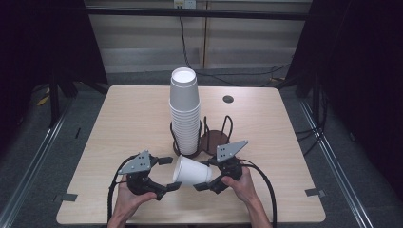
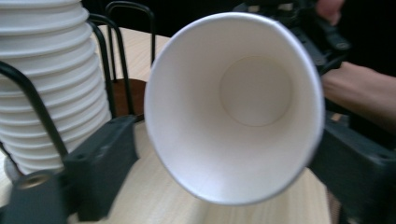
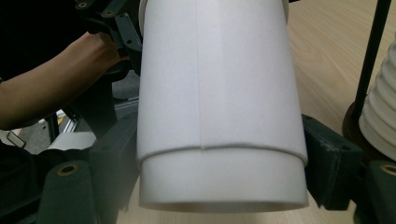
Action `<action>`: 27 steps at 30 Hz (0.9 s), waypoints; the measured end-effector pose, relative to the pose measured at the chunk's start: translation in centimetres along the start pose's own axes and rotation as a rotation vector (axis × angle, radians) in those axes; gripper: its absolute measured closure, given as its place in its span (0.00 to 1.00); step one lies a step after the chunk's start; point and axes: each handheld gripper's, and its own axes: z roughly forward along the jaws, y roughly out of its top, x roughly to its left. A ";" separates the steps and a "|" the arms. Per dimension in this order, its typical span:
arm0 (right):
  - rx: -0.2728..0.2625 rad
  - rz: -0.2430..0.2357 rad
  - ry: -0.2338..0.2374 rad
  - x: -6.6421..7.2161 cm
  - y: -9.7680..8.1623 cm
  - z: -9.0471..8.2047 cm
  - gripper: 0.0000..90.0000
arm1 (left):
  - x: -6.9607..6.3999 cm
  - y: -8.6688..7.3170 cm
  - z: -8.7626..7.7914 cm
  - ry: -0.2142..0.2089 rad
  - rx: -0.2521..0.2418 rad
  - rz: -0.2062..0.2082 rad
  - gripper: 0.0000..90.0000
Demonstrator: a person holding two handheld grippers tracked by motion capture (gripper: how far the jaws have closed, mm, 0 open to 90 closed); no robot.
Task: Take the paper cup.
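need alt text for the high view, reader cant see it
A person's two hands each hold a black gripper at the near edge of a wooden table, with a single white paper cup lying sideways between the left gripper and right gripper. Behind it a tall stack of white cups stands in a black wire holder.
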 end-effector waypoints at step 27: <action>0.020 -0.031 0.011 0.5 0.5 1.0 0.26 | 0.3 -0.3 1.4 -0.084 0.013 0.007 0.04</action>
